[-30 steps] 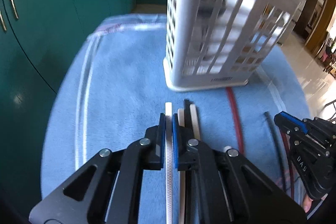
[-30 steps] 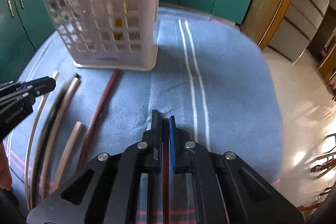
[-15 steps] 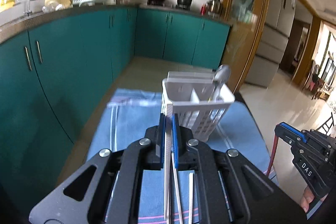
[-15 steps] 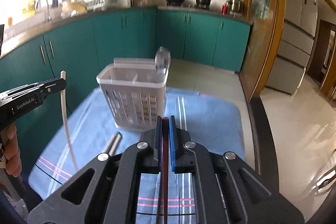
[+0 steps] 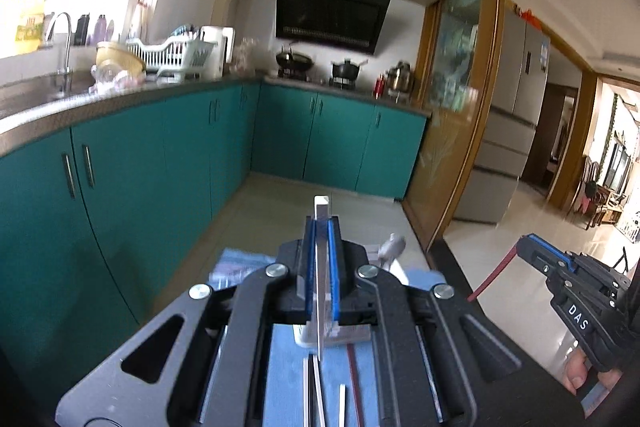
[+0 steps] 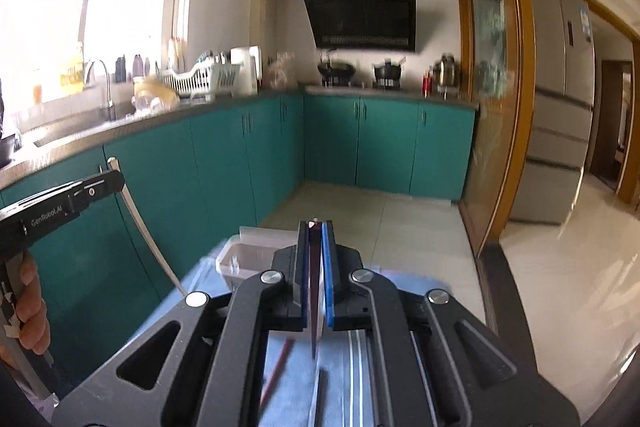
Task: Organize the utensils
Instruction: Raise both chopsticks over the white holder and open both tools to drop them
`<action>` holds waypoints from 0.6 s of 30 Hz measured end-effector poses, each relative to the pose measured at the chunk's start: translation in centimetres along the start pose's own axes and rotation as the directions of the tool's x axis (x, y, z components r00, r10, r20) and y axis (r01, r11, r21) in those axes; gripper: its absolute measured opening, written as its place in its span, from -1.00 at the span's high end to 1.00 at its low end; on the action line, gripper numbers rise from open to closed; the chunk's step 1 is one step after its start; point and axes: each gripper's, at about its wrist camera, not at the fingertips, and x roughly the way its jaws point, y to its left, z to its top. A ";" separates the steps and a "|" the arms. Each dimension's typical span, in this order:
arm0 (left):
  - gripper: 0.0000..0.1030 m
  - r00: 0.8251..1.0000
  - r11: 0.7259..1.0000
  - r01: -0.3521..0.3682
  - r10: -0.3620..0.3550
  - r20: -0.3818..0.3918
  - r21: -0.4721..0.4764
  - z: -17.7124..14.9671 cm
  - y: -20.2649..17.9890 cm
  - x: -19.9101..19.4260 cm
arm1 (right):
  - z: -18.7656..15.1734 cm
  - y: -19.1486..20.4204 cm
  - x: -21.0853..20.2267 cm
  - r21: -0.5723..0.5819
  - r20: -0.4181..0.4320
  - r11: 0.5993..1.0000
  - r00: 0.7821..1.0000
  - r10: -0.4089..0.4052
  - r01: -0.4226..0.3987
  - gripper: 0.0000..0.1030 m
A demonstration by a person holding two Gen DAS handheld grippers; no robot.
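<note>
My left gripper (image 5: 321, 227) is shut on a white chopstick (image 5: 320, 291), whose tip pokes past the blue pads. My right gripper (image 6: 315, 227) is shut on a dark red chopstick (image 6: 316, 291). Both are held high above the blue towel (image 5: 288, 379). The white slotted utensil basket (image 6: 248, 255) stands on the towel below, mostly hidden by the grippers, with a spoon (image 5: 392, 245) sticking out of it. Loose chopsticks lie on the towel, among them a white one (image 5: 342, 403) and a red one (image 6: 276, 375). Each view shows the other gripper (image 5: 536, 253) (image 6: 116, 179) with its stick.
Teal cabinets (image 5: 120, 187) run along the left and back under a counter with a sink tap (image 5: 64, 43) and dish rack (image 5: 172, 53). A stove with pots (image 6: 360, 71) is at the back. A glass sliding door (image 6: 492, 107) and fridge (image 6: 560, 107) are on the right.
Both grippers rose from just above the towel with their chopsticks and tipped up towards level. The basket dropped from the top of each view to the bottom, behind the grippers.
</note>
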 end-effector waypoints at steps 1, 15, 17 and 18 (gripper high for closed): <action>0.88 1.000 1.000 -0.006 0.006 0.021 0.002 0.9 -0.1 -0.3 | 0.7 0.0 -0.1 0.000 0.013 1.000 1.000 -0.001 0.001 0.87; 0.88 0.990 0.991 -0.096 0.104 0.095 -0.090 7.4 0.0 5.5 | 8.1 2.6 4.6 -0.056 0.237 0.998 0.972 0.010 0.003 0.87; 0.88 0.991 0.991 -0.098 0.105 0.080 -0.086 6.8 -0.2 7.0 | 7.9 2.9 6.2 -0.059 0.247 0.998 0.968 0.029 -0.015 0.87; 0.88 0.992 0.992 -0.099 0.105 0.068 -0.084 6.5 -0.2 7.7 | 7.8 3.1 7.0 -0.062 0.242 0.998 0.970 0.028 -0.014 0.87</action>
